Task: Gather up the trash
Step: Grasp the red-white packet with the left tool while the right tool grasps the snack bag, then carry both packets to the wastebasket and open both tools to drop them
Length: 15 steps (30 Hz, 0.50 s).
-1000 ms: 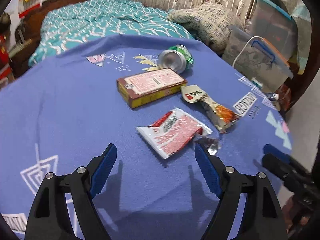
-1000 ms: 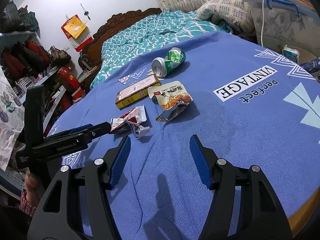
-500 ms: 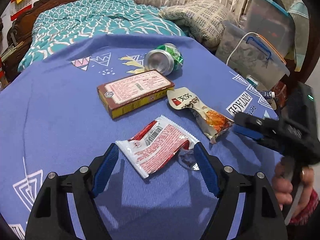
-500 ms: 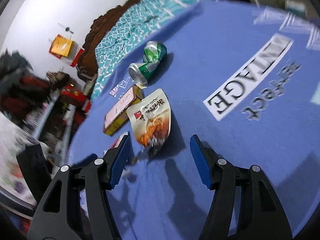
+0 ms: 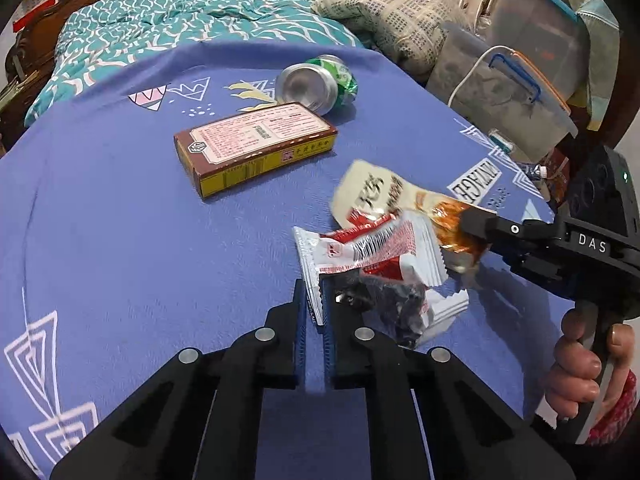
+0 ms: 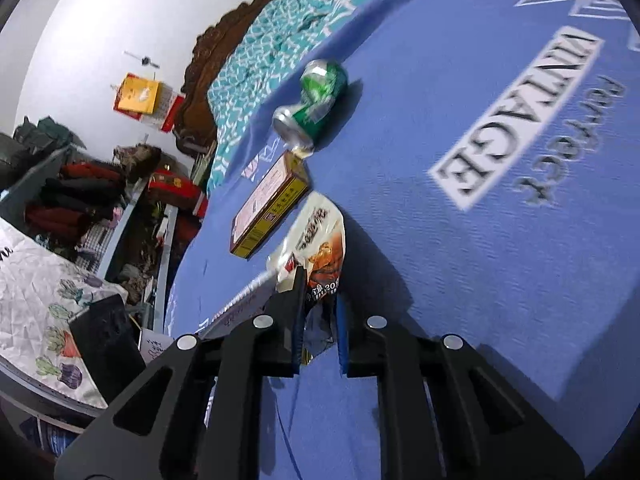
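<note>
Left wrist view: both grippers clamped on wrappers over the blue tablecloth [image 5: 120,220].
Brown box [image 5: 256,142] and green can [image 5: 316,84] lie behind; left gripper [image 5: 314,300] pinches the red-white wrapper [image 5: 376,248]; right gripper [image 6: 318,304] grips the orange snack bag [image 6: 324,236], lifted.

Both claws [image 5: 315,300] [image 6: 318,300] apparently clamped tight

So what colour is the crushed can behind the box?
Green with a bare silver end, the can shows best in the right wrist view.
</note>
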Available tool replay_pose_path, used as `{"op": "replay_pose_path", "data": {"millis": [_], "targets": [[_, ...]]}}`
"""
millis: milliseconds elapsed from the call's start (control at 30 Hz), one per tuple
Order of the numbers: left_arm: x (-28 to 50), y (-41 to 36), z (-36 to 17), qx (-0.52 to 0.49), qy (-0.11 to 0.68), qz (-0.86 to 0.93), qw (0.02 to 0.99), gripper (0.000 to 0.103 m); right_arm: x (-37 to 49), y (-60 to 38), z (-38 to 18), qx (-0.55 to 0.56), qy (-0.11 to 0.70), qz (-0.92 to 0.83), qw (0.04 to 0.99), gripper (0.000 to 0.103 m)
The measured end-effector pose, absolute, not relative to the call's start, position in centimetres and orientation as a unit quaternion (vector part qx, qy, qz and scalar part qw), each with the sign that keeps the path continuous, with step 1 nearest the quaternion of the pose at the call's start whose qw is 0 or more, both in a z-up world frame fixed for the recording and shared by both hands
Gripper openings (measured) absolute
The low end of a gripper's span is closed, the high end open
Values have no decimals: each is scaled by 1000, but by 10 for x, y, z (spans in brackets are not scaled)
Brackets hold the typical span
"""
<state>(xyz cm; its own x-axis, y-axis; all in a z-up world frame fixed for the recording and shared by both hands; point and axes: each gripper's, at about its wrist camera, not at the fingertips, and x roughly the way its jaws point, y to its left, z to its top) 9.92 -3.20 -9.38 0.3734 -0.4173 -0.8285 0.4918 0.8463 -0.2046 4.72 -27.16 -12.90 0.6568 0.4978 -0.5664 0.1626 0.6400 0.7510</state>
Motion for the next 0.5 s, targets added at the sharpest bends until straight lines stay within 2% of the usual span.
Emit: {"op": "replay_pose_path", "data": {"millis": [300,500], "targets": [[83,-45,-59,41,451,-302,839,6,8,-311,-118,429,361,69,825,15],[76,-48,-62,49,457,-297,837,6,-10,-305,-121,415,367,67,830,15]]}}
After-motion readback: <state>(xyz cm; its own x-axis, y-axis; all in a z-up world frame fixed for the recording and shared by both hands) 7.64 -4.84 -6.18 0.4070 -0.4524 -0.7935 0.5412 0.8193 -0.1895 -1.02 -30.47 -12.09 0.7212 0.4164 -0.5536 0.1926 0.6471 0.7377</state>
